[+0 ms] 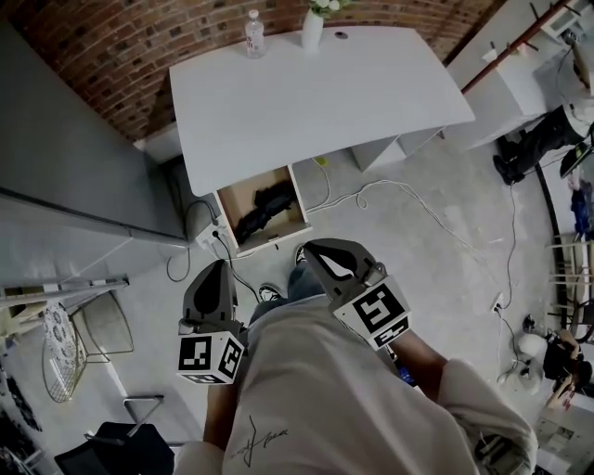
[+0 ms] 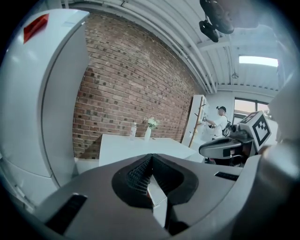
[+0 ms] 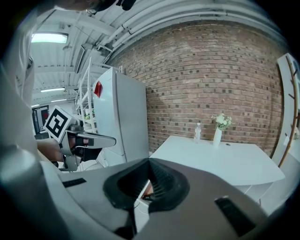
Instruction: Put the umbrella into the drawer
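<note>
The left hand-held gripper (image 1: 220,271) and the right hand-held gripper (image 1: 317,250) are both clenched on nothing, close in front of the person's body. Beyond them is open floor (image 1: 436,250), crossed by loose cables (image 1: 390,190). A tall white cabinet (image 1: 74,167) closes off the left side. The drawer (image 1: 239,197) stands open past the near edge of the desk (image 1: 316,102), with the dark umbrella (image 1: 262,209) lying inside it; only the head view looks down into it. A bottle (image 1: 254,34) and a vase (image 1: 313,28) stand at the desk's far edge. Only the left gripper view shows a distant person (image 2: 219,123).
</note>
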Available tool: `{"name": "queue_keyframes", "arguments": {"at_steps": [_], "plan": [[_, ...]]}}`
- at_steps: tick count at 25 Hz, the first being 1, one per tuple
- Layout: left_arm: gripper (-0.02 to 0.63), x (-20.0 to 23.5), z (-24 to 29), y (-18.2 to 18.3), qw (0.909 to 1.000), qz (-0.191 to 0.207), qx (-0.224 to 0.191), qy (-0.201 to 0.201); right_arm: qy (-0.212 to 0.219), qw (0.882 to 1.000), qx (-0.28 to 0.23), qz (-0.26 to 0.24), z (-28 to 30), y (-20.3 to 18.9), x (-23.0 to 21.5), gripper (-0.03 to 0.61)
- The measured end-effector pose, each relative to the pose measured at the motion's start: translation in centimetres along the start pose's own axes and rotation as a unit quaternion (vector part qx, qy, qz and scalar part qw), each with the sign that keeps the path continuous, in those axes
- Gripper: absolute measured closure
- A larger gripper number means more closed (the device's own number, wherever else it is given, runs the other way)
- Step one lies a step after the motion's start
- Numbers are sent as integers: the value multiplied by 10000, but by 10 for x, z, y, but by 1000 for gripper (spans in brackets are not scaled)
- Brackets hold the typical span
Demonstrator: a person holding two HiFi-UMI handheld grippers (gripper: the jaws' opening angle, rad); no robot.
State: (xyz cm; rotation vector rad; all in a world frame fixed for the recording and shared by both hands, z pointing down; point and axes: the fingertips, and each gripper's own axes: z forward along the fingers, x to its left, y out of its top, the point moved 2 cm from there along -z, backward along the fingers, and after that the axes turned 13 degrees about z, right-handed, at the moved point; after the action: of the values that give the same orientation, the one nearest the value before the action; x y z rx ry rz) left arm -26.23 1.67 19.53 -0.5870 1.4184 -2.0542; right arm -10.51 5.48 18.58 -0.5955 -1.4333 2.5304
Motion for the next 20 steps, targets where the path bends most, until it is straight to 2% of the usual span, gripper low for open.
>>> {"name": "queue_keyframes", "arguments": {"at_steps": [20], "plan": [[595,-17,-24,-19,9994,19,32,-345,41,9999,137,16,-15,-31,33,569]]}}
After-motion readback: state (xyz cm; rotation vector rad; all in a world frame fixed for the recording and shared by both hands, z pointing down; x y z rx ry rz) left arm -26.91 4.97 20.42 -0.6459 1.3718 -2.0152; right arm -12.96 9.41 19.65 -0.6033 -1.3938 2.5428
